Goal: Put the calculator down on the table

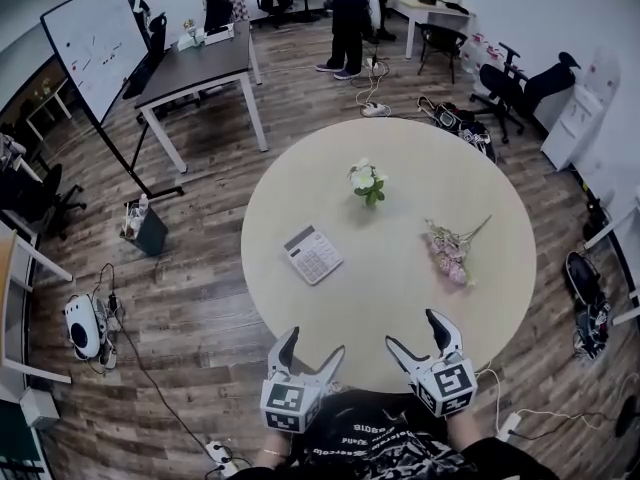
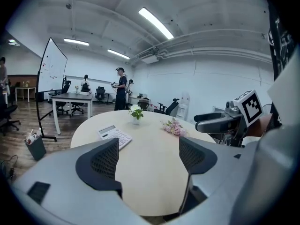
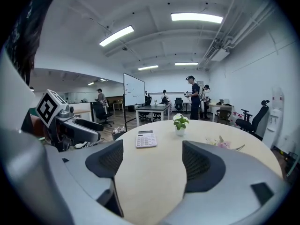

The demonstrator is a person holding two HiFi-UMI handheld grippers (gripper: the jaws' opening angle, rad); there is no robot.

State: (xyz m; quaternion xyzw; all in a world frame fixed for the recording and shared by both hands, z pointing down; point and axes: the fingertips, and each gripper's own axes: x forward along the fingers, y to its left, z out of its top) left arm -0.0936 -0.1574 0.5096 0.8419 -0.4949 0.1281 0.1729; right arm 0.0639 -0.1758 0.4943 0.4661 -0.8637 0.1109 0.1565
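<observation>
– Calculator position?
– The flat white calculator [image 1: 312,254] lies on the round pale wooden table [image 1: 400,308], left of centre and well apart from both tongs.
– Which way does it point?
– From the head view its long axis runs diagonally: display end toward the far left, key end toward the near right.
– And the tongs?
– The left tongs [image 1: 314,342] and right tongs [image 1: 413,330] hover at the table's near rim, jaws spread apart, nothing between them.
– Does 1 view show what another misses?
– Only the head view shows the 2 tongs side by side. The left gripper view catches the right tongs' marker cube at its right edge. The right gripper view shows the calculator's keys most plainly, with the small potted white flower [image 3: 180,123] beyond it.
</observation>
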